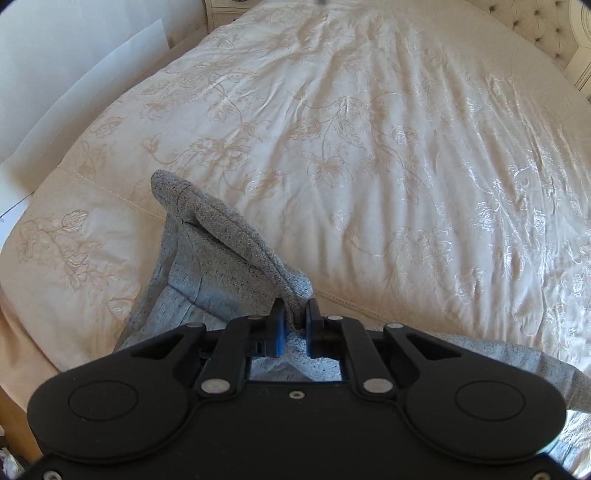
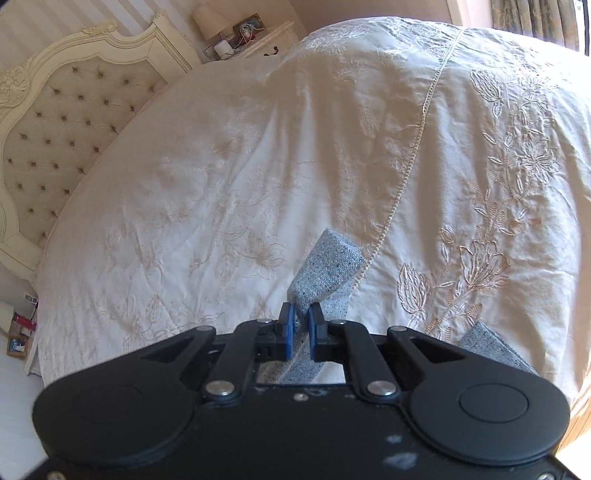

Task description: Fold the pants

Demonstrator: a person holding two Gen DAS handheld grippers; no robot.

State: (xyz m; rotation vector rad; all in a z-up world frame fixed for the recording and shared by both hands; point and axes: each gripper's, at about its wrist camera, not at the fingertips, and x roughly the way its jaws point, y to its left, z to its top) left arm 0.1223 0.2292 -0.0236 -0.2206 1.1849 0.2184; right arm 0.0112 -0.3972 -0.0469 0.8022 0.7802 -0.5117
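Observation:
The pants (image 1: 207, 258) are grey-blue speckled fabric. In the left wrist view my left gripper (image 1: 295, 314) is shut on a bunched edge of them; the waistband stands up to the left, and more cloth trails off to the lower right. In the right wrist view my right gripper (image 2: 302, 314) is shut on a narrow end of the pants (image 2: 325, 269), which sticks up ahead of the fingers. Another bit of the pants shows at the lower right of that view. Both grippers hold the cloth above the cream embroidered bedspread (image 1: 369, 147).
The bedspread (image 2: 221, 184) covers a large bed. A tufted cream headboard (image 2: 66, 110) is at the left in the right wrist view, with a nightstand and lamp (image 2: 243, 33) behind. The bed's edge and a white wall (image 1: 55, 74) lie left in the left wrist view.

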